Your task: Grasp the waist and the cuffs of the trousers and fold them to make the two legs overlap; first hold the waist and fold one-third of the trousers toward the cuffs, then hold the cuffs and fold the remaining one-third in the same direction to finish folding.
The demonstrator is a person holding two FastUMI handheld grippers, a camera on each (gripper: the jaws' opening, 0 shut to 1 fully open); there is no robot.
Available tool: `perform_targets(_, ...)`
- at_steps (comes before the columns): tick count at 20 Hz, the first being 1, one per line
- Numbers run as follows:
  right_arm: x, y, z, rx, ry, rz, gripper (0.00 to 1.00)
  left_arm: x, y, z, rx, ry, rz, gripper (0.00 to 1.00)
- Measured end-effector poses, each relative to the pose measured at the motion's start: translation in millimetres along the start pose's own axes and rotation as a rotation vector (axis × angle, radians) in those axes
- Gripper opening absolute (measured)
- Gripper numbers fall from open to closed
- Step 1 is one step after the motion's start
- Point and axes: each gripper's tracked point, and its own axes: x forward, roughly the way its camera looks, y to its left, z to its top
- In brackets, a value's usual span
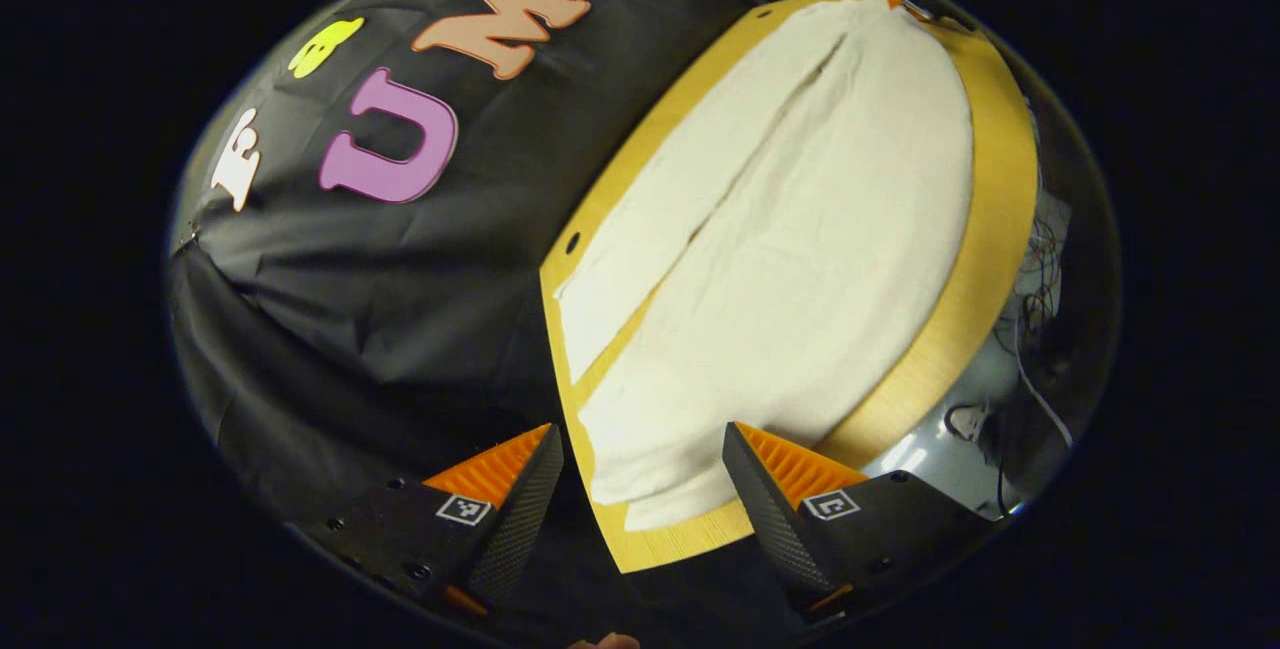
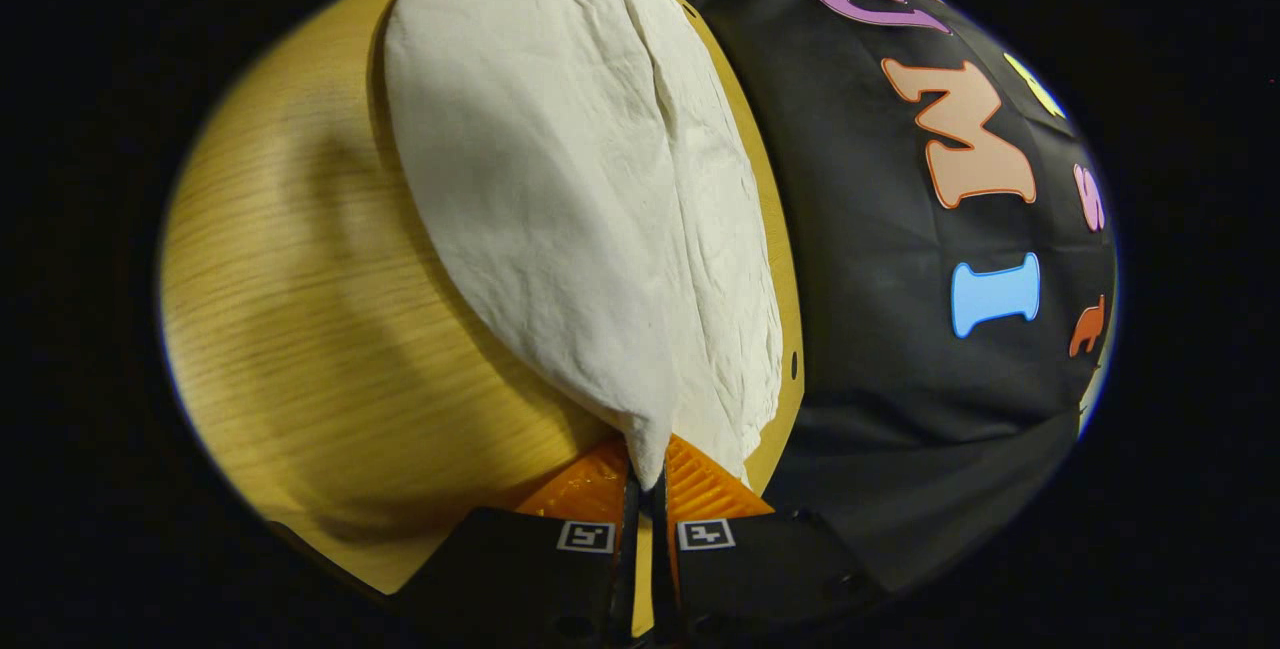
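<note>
In the left gripper view my left claw (image 1: 642,469) stands wide, its two fingers well apart and gripping nothing. Between them, at 12 o'clock from the tips, lies the near end of the cream trousers (image 1: 790,229) on the wooden bench (image 1: 985,259). The cloth runs away from me toward 1 o'clock, spread flat, with a long seam-like gap between the two legs down its middle. One leg's end sits at about 10 o'clock from my tips, the other right between the fingers — whether either finger touches the fabric I cannot tell. A dark hole (image 1: 573,242) marks the bench edge at 11 o'clock, and loose cables (image 1: 1030,329) hang past the bench at 3 o'clock.

In the right gripper view my right claw (image 2: 647,489) is pinched narrow on a corner of the trousers (image 2: 570,179), both fingers pressing the fabric where it tapers to a point between them. From that pinch the cloth fans out toward 11 and 12 o'clock — wrinkled, with one layer lapping over another along its right side. It lies over the bench (image 2: 300,309), whose bare wood spreads to 9 o'clock, and a shadow falls beside the cloth.
</note>
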Motion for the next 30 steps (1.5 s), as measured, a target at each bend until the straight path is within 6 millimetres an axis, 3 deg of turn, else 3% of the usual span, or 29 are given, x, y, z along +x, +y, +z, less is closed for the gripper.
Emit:
perform_targets(7,-0.3,-0.1,-0.6,-0.015,0.008,0.001,0.09,14.8,-31.6,-34.2,0.277,0.062,-0.116,0.97)
perform_targets(16,1.0,-0.6,-1.1,-0.019,0.011,-0.011,0.08,50.0,-16.3,-9.9,0.393,0.021,-0.113,0.95)
perform_targets(18,0.1,-0.9,-0.9,-0.022,0.018,-0.016,0.09,55.8,-23.9,-13.2,0.361,0.046,-0.156,0.92)
perform_targets(20,0.8,-0.6,-1.3,-0.018,0.021,-0.012,0.09,57.9,-29.3,-16.9,0.352,0.070,-0.194,0.70)
perform_targets(21,1.4,-0.1,-1.5,-0.015,0.022,-0.009,0.09,59.2,-29.0,-17.4,0.356,0.069,-0.194,0.54)
perform_targets(23,1.3,-0.1,-1.8,-0.011,0.024,-0.004,0.09,61.0,-32.2,-18.8,0.341,0.075,-0.207,0.43)
perform_targets(24,1.4,-0.1,-1.5,-0.007,0.025,-0.003,0.09,62.2,-34.2,-21.3,0.320,0.086,-0.219,0.29)
perform_targets(25,1.7,-0.7,-1.8,-0.004,0.025,-0.003,0.09,63.1,-37.3,-25.8,0.288,0.108,-0.236,0.26)
perform_targets(26,2.0,-0.4,-2.2,0.007,0.026,-0.006,0.09,64.9,-36.5,-27.9,0.252,0.125,-0.234,0.10)
perform_targets(30,0.8,-1.5,-1.7,0.075,0.025,0.006,0.09,62.6,-34.7,-28.1,0.139,0.155,-0.215,0.00)
